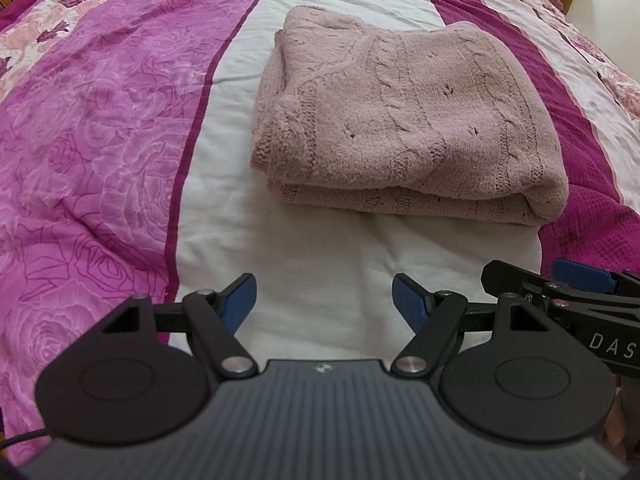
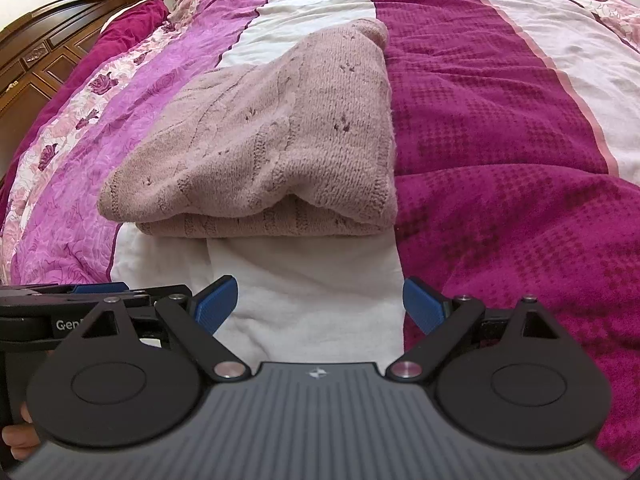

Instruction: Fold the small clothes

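Note:
A dusty-pink knitted sweater (image 1: 404, 120) lies folded into a thick rectangle on the white stripe of the bedspread; the right wrist view shows the same sweater (image 2: 272, 152) with its layered near edge facing me. My left gripper (image 1: 324, 300) hovers over the white stripe just short of the sweater, open, with nothing between its blue pads. My right gripper (image 2: 320, 304) is likewise open and empty, a little in front of the sweater's near edge. Each gripper appears at the side of the other's view.
The bedspread (image 1: 100, 140) has pink floral, white and dark magenta (image 2: 500, 160) stripes and is softly rumpled. A dark wooden headboard (image 2: 48, 52) and a magenta pillow (image 2: 132, 20) lie at the far left. A hand (image 2: 16, 440) holds the left gripper's handle.

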Demonstrator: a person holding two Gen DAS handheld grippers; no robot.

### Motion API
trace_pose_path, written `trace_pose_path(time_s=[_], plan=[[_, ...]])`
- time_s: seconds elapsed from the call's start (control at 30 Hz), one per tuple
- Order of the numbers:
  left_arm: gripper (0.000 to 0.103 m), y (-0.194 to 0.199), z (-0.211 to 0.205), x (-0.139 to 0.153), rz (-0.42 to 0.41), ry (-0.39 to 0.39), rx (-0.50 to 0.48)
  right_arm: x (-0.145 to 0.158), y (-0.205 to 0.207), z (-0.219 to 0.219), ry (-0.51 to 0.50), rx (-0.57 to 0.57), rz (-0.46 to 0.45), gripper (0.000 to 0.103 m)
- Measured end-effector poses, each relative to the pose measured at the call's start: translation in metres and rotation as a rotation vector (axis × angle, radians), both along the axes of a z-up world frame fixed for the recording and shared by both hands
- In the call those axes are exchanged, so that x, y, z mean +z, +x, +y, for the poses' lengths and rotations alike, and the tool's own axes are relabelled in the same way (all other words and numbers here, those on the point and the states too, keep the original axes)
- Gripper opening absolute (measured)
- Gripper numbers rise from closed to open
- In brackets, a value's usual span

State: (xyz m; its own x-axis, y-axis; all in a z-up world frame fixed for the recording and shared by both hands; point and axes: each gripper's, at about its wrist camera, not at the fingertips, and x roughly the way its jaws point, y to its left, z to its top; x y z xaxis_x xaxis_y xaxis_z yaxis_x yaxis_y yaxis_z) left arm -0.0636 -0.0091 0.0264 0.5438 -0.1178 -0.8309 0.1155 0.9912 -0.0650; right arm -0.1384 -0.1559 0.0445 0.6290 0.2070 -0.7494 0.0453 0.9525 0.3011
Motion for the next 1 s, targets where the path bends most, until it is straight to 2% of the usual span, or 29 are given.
trace_pose_path(time_s=[1.0], plan=[[0.076,-0.0006,-0.0018,-0.0027,0.004,0.012,-0.008,-0.0019,-0.0013,0.0009,0.002,-0.001,0.004,0.094]])
